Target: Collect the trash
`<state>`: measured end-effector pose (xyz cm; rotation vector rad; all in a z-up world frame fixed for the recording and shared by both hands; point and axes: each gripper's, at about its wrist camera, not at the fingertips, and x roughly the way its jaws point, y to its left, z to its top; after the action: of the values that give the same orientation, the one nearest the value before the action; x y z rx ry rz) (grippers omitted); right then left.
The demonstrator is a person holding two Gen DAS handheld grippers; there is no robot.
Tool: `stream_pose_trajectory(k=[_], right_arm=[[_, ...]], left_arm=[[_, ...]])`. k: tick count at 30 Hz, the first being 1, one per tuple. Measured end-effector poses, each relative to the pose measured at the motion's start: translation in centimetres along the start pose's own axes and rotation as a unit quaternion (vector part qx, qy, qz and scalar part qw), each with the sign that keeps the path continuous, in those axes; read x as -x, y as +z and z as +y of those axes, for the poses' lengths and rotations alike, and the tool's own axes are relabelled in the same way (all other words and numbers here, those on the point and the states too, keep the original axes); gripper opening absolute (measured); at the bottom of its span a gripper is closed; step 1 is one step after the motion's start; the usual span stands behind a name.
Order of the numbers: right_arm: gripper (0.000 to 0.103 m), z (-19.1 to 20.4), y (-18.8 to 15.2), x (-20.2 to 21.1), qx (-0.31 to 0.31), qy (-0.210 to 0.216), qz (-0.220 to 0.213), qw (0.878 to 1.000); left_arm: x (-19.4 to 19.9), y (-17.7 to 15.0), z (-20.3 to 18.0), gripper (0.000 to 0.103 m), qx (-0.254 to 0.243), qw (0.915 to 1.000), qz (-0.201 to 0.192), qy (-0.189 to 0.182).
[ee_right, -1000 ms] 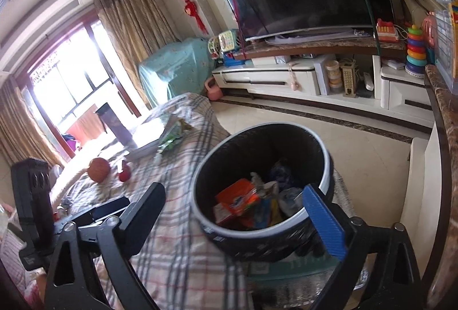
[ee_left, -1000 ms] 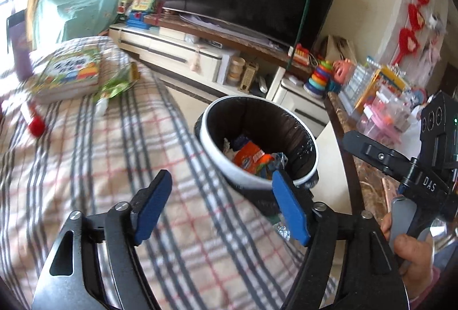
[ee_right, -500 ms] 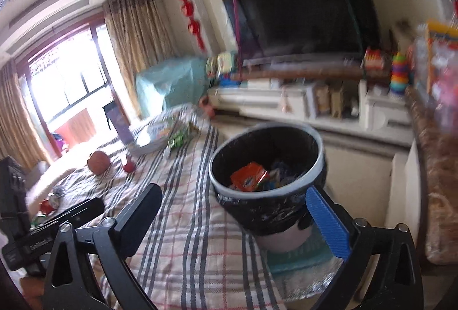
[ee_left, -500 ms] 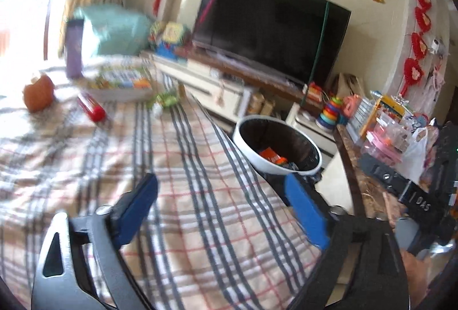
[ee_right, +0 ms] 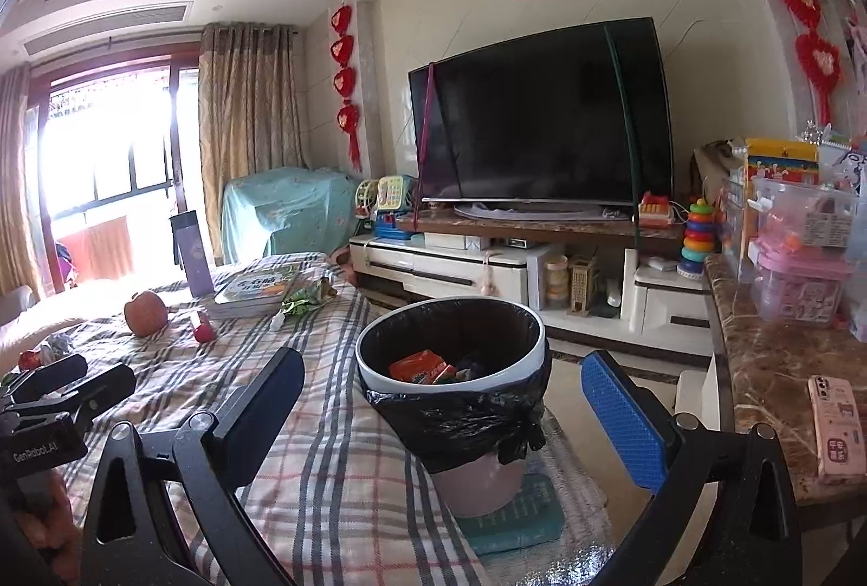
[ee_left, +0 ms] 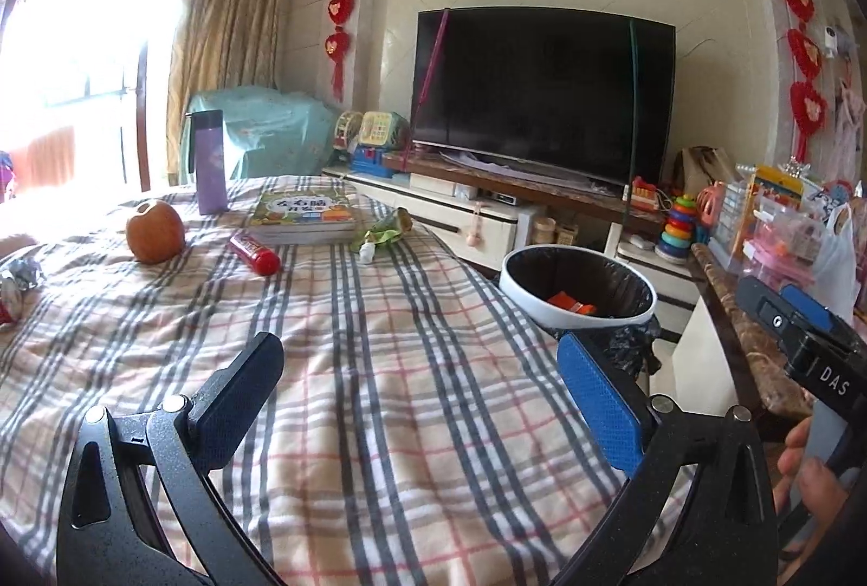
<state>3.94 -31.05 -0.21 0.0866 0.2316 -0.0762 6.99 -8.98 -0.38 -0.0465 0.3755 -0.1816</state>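
Observation:
A white-rimmed trash bin [ee_left: 577,285] with a black liner stands beside the plaid-covered bed [ee_left: 347,369]; it also shows in the right wrist view [ee_right: 452,369] with an orange wrapper [ee_right: 420,365] inside. A green wrapper [ee_left: 382,235] lies on the far bed edge, and crumpled foil [ee_left: 19,274] at the far left. My left gripper [ee_left: 417,402] is open and empty over the bed. My right gripper [ee_right: 441,412] is open and empty, facing the bin.
An apple [ee_left: 154,231], a red tube [ee_left: 254,254], a book [ee_left: 303,215] and a purple bottle [ee_left: 208,161] lie on the bed. A marble counter [ee_right: 775,369] with a phone [ee_right: 837,426] and toy boxes stands right. A TV stand [ee_right: 515,261] is behind.
Both grippers have pulled back and risen from the bin, which now looks smaller and farther. More of the bed and room shows. Both stay open and empty.

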Motion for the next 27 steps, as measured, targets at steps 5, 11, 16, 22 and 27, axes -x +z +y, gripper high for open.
stream_pose_trajectory(k=[5, 11, 16, 22, 27], right_arm=[[0.103, 0.2, -0.5, 0.7, 0.009, -0.002, -0.009, 1.000], [0.103, 0.1, -0.6, 1.0, 0.004, -0.001, -0.010, 1.000], [0.103, 0.1, -0.7, 1.1, 0.004, 0.002, -0.013, 1.000], [0.103, 0.6, -0.8, 1.3, 0.009, 0.003, -0.014, 1.000], [0.103, 0.8, -0.7, 1.4, 0.010, 0.005, -0.015, 1.000]], left_arm=[[0.6, -0.5, -0.4, 0.103, -0.008, 0.9999, -0.005, 0.010], [1.1, -0.6, -0.5, 0.103, -0.012, 0.9997, -0.013, 0.018], [1.4, -0.7, -0.6, 0.103, -0.014, 0.9995, -0.016, 0.023], [2.0, -0.7, -0.8, 0.103, -0.020, 0.9992, -0.024, 0.024], [2.2, -0.8, -0.9, 0.103, -0.020, 0.9990, -0.031, 0.024]])
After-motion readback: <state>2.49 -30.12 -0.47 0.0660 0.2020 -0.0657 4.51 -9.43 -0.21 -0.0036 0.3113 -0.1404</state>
